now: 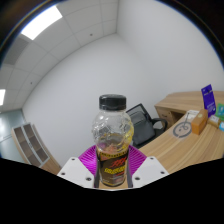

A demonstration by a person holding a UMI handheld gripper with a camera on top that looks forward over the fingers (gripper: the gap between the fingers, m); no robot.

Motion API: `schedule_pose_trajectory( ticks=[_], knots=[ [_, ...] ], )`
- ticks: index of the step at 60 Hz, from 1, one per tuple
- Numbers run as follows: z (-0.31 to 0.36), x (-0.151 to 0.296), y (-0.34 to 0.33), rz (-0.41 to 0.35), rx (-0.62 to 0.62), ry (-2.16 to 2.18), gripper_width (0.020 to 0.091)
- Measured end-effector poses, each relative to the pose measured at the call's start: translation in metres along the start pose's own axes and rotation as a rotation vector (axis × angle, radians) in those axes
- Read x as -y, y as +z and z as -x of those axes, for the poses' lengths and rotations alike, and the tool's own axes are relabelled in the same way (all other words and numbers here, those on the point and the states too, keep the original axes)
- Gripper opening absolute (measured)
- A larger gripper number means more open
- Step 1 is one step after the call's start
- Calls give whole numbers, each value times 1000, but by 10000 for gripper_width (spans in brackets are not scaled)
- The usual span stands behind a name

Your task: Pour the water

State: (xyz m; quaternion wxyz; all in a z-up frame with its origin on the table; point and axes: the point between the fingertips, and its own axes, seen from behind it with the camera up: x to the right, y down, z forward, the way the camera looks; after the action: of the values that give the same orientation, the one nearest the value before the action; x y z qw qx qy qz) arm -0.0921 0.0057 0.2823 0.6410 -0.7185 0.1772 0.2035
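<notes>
Room: white walls (80,70) meeting at a corner behind the bottle, white ceiling with a bright rectangular light panel (42,21) set in it. The whole view is tilted, with the floor line sloping.

Furniture: light wooden desk (185,150) with a curved front edge, beyond and beside the gripper; a raised wooden shelf section stands at its far end.

Desk contents, in order of size:
- dark laptop or monitor (141,125), opened, standing on the desk just behind the bottle;
- blue-and-green printed box (210,99), upright near the shelf section;
- round white desk clock (182,128), facing the camera, between the screen and the box. Its hands are too small to read.

Task item: clear plastic bottle with a black screw cap (112,135), upright relative to the gripper, cap on. A yellow-and-dark label wraps its lower body; the print cannot be read. The clear upper part shows the room through it; liquid level cannot be told.

Tool: hand-held gripper (113,172), white-bodied fingers with magenta pads (89,160). The fingers are clamped against the bottle's lower body, one pad pressing each side at label height, with the bottle lifted above desk level.
</notes>
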Motion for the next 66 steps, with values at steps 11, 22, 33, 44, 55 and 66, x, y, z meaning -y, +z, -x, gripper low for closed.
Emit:
schedule_pose_trajectory(
  ticks=[11, 22, 33, 44, 55, 66],
  knots=[
    [-90, -12, -12, 42, -184, -421, 372],
    [-174, -63, -17, 133, -291, -543, 372],
    [-210, -95, -18, 155, -309, -518, 377],
    [-215, -94, -18, 142, -297, -519, 470],
    [-224, -107, -29, 237, -352, -543, 848],
    [-200, -99, -74, 289, -389, -549, 851]
  ],
)
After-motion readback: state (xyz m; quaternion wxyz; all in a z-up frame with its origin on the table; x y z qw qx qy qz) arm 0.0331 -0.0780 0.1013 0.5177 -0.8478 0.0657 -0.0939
